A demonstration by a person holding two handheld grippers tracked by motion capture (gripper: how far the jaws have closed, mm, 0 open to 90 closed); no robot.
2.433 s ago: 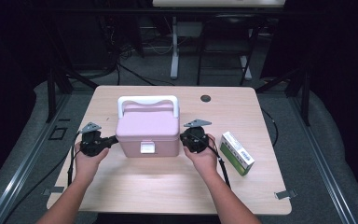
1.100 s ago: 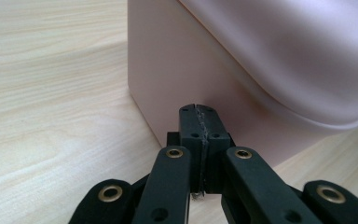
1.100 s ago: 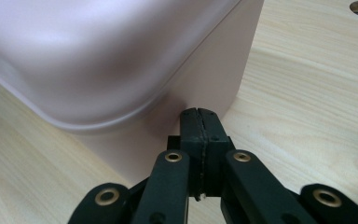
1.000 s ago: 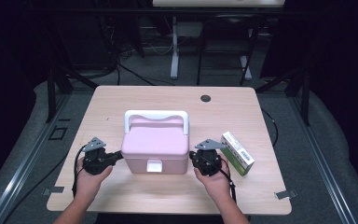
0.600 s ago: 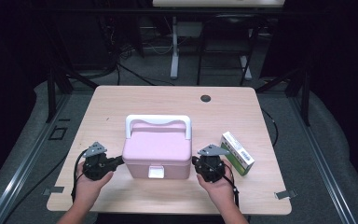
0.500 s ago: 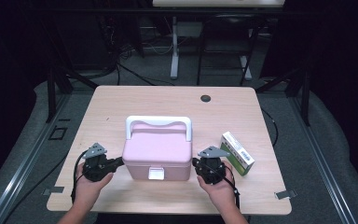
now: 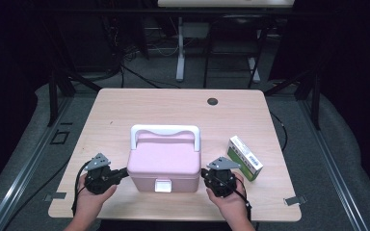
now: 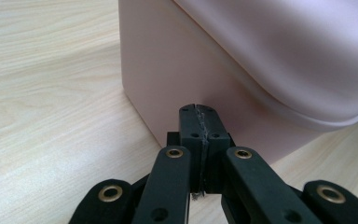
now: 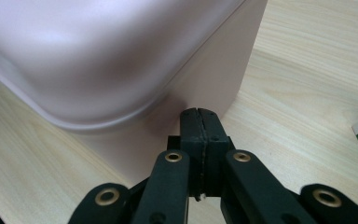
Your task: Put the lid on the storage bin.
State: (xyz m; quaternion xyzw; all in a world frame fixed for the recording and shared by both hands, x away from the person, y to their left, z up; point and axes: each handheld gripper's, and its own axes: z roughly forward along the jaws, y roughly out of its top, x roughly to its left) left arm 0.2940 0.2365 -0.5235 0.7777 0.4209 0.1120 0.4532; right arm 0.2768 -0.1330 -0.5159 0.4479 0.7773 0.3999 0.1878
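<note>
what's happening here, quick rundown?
A person holds a gripper in each hand against the two ends of a pink lidded box near the table's front edge. The left gripper and right gripper are both shut, tips pressed at the box's side walls. The lid is closed, white handle upright. A green carton lies right of it.

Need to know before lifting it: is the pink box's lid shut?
Shut: the pink box shows its lid seated flush and the white front latch down.
</note>
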